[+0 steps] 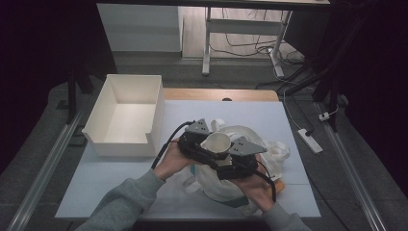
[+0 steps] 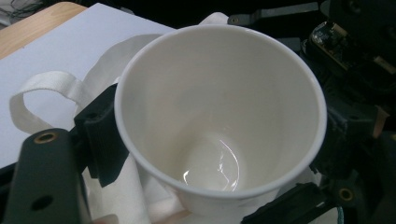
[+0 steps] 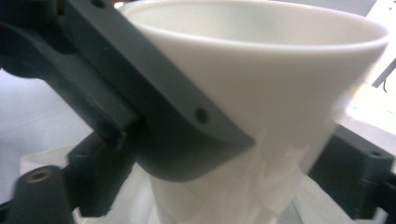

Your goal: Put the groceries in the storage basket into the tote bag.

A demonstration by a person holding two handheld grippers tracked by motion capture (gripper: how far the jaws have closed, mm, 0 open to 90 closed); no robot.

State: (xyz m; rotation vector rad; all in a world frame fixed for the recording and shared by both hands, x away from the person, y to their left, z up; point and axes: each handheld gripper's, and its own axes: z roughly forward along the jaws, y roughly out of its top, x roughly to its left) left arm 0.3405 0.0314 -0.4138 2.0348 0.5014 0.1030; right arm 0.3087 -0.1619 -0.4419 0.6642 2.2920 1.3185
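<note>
left claw [image 1: 206, 147] pinching the cup [image 1: 216, 142], jaws on its walls | right claw [image 1: 230, 155] also pressed against the cup | we hold the cup up, mouth open and empty, above the white bag [image 1: 240, 190] | done: cup gripped | left: we judge it goes into the bag; box [image 1: 126, 115] empty

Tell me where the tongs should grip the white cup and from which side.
Grip the white cup on its outer wall below the rolled rim, coming from opposite sides, as the left tongs do. It tapers downward, so the wider rim probably stops it slipping through. It stands upright and empty above the cloth bag.
</note>
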